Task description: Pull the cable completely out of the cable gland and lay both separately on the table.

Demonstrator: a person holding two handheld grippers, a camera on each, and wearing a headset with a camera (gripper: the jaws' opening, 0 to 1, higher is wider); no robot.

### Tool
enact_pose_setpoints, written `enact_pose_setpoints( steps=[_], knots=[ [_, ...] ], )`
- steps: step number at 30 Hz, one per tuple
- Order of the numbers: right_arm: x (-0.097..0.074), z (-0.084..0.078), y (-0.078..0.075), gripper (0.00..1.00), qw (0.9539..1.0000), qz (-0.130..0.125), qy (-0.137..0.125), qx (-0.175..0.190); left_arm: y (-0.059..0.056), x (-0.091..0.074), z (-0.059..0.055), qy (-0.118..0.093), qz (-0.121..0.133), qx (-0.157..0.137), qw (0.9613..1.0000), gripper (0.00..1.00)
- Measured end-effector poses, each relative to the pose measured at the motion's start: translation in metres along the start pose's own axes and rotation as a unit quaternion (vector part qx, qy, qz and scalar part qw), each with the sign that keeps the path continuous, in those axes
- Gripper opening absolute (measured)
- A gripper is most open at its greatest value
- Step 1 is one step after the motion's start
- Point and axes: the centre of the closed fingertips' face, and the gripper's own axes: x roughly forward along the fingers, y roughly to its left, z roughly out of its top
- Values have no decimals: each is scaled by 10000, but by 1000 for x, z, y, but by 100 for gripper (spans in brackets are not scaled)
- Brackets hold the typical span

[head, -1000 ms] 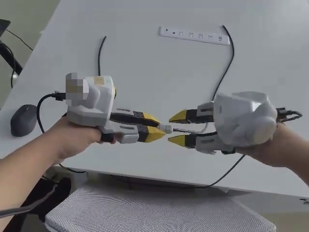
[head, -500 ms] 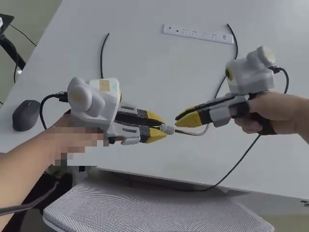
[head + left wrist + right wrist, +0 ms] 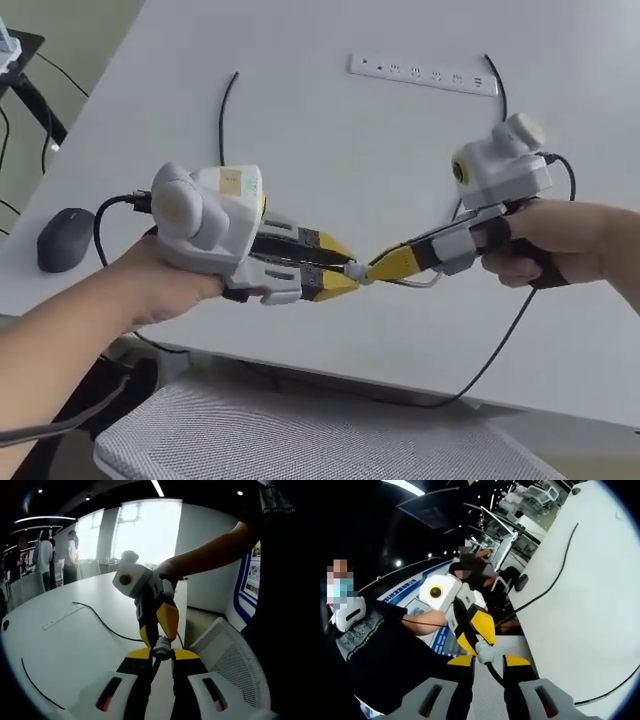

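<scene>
cable gland [image 3: 354, 271]: 1, small, pale grey, midair by near edge of surface [image 3: 300, 120] | cable [image 3: 420, 283]: 1, thin, grey | left tool [image 3: 343, 273] clamping cable gland | right tool [image 3: 380, 267] narrow, pinching cable

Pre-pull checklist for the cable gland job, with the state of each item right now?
1. Hold on cable gland: ok, left gripper is shut on it.
2. Clamp on cable: cannot tell; it runs between the right gripper jaws.
3. Cable out of gland: not ok, it enters the gland.
4. Parts lifted off the table: ok.
5. Bare table for laying both down: ok, on the near side of the power strip.
</scene>
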Motion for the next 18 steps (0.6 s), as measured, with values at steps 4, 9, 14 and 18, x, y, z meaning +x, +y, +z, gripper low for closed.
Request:
enact_pose_setpoints(
  steps=[4,9,14,18],
  knots=[
    [2,-2,0,14,10000,28,74,37,1,0,0,16,-10,14,10000,15],
    [5,-4,4,9,9997,46,141,-184,0,0,-3,66,-28,-3,10000,15],
    [7,-4,3,8,9987,-150,171,-463,-1,-2,-5,78,-25,-88,9999,15],
    [13,-6,2,8,9850,-841,412,-1449,-3,-4,-8,148,-66,-163,9997,15]
  ],
)
